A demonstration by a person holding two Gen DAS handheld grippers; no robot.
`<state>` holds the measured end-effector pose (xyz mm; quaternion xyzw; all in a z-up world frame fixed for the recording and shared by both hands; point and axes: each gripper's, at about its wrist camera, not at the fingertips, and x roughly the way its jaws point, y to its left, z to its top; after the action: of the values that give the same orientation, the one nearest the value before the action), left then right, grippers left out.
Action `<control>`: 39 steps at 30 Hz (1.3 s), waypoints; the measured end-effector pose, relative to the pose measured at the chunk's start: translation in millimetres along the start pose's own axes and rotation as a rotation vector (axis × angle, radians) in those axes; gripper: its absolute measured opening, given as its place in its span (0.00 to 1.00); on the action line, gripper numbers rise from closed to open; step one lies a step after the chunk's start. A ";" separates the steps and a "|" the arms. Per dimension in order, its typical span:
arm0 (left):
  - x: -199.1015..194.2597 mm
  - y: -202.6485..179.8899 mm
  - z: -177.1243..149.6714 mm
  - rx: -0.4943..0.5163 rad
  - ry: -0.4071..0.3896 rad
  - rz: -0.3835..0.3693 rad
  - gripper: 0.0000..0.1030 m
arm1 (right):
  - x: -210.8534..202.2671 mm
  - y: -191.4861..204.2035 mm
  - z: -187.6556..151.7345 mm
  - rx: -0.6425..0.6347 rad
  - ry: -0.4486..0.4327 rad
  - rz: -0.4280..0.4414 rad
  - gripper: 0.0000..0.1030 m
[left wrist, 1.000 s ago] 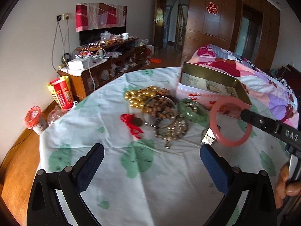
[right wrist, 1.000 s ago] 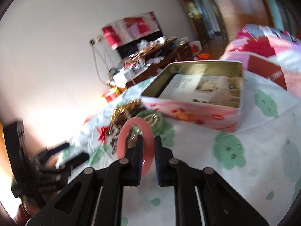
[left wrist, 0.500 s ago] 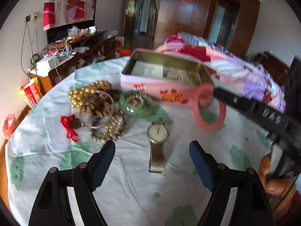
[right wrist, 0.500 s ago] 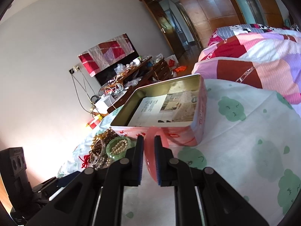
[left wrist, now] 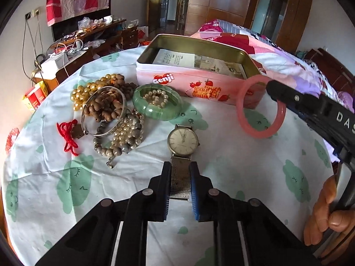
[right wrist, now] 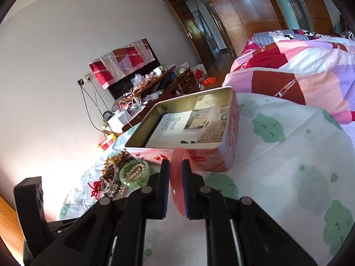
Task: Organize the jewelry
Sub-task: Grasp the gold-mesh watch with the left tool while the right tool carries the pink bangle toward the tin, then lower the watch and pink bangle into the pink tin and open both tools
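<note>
Only the left wrist view shows the left gripper (left wrist: 180, 182) clenched on the watch (left wrist: 182, 140) strap at 6 o'clock; the right gripper (right wrist: 175, 177) grasps the pink bangle (right wrist: 177, 166) before the tin (right wrist: 224, 155).

Round table (left wrist: 244, 177) w/ cloth: tin (left wrist: 188, 82), watch (left wrist: 182, 141), green bangle (left wrist: 157, 104), bead pile (left wrist: 106, 108).

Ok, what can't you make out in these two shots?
- Watch: strap end hidden between the left gripper fingers, left wrist view.
- Pink bangle: lower rim hidden by the right gripper, right wrist view.
- Tin: paper's print too small to read, both views.
</note>
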<state>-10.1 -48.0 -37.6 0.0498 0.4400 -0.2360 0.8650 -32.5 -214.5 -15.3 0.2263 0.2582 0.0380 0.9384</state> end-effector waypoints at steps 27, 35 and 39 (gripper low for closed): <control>-25.1 3.0 146.6 -0.037 -0.353 -0.164 0.15 | 52.0 -33.5 80.3 0.203 0.032 0.180 0.14; 63.4 0.5 143.8 -0.053 -0.191 -0.139 0.15 | 76.9 -50.3 71.4 0.209 0.106 0.122 0.14; 71.1 -2.6 133.4 -0.040 -0.148 -0.109 0.16 | 75.5 -58.1 73.0 0.188 0.102 0.068 0.14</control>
<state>122.8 -115.4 -12.0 -0.0089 0.3817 -0.2770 0.8818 66.8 -281.8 -20.7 0.3197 0.3001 0.0569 0.8969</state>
